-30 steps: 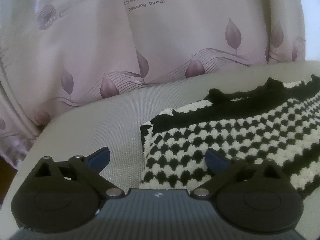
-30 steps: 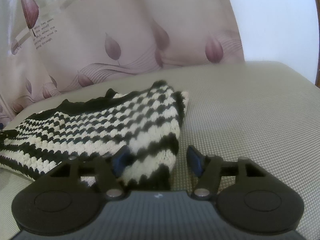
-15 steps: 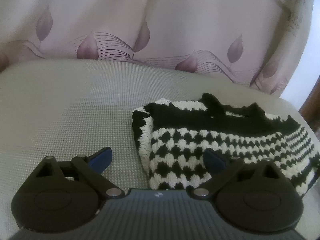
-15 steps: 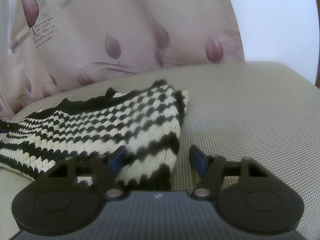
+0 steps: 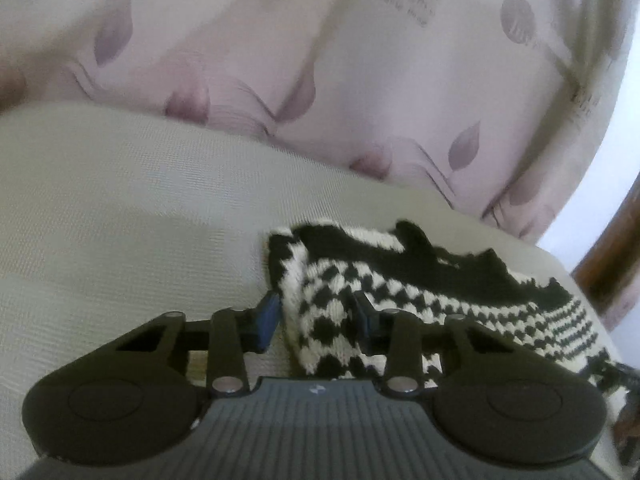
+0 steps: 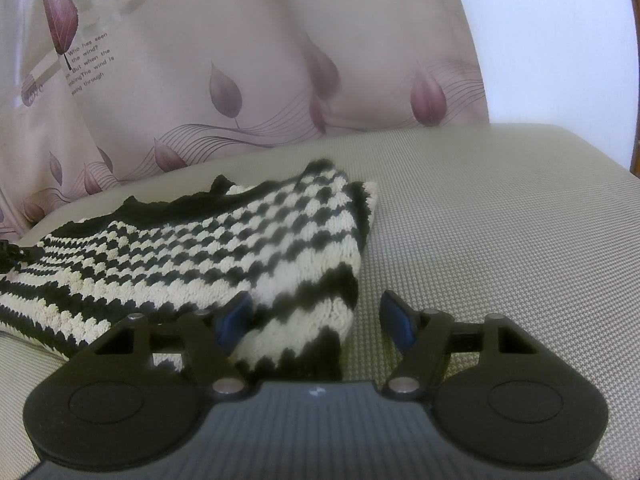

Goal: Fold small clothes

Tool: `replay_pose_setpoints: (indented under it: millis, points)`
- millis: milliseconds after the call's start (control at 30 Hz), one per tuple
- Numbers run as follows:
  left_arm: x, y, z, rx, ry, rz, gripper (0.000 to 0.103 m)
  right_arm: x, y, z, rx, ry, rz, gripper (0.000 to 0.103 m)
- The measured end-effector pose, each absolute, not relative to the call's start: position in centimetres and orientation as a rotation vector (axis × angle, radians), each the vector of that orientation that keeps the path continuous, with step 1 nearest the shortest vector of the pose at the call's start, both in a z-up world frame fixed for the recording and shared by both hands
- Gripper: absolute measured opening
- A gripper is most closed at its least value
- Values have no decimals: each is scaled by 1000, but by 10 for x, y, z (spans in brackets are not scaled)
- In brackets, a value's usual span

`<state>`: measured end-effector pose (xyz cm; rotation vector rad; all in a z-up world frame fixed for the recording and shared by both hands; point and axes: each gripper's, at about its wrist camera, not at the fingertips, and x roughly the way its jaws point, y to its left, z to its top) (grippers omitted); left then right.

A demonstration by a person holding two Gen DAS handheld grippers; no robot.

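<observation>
I have the black-and-cream knitted garment [image 5: 420,292] lying flat on the grey woven cushion [image 5: 120,208], with the leaf-print curtain [image 5: 320,80] hanging just behind the cushion's far edge.

My left gripper [image 5: 316,316] sits at the garment's near left corner. Its 2 blue-padded fingers [image 5: 269,316] stand partly closed, one on each side of that corner: the left pad is just off the knit's edge over bare cushion, the right one is over the checkered fabric. A gap is visible between the left pad and the knit, so I cannot say the corner is pinched.

My right gripper [image 6: 316,316] is at the garment's [image 6: 224,248] near right corner, spread wider. Its left finger [image 6: 236,316] lies over the striped hem, while its right finger [image 6: 396,320] is over bare cushion [image 6: 500,220], just beside the hem's edge. The corner lies between them, ungripped. The curtain [image 6: 240,60] fills the background.
</observation>
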<state>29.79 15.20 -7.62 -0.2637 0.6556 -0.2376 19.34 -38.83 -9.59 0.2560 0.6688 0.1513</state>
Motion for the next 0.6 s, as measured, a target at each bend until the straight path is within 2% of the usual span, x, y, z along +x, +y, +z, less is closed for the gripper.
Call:
replay_pose_setpoints:
  millis: [100, 333, 367, 400, 433, 600]
  points:
    - [298, 150, -67, -235, 628, -247, 57, 194, -388, -97, 256, 670, 153, 71]
    - [326, 130, -71, -209, 707, -314, 56, 194, -389, -97, 253, 670, 153, 72]
    - [328, 127, -74, -195, 719, -305, 47, 194, -389, -97, 253, 669, 153, 72]
    - [328, 125, -77, -186, 720, -292, 21, 194, -389, -97, 253, 669, 154, 72]
    - [326, 124, -77, -184, 707, -271, 10, 194, -389, -97, 254, 669, 154, 72]
    - [293, 131, -63, -225, 580, -177, 10, 193, -388, -98, 254, 665, 154, 72]
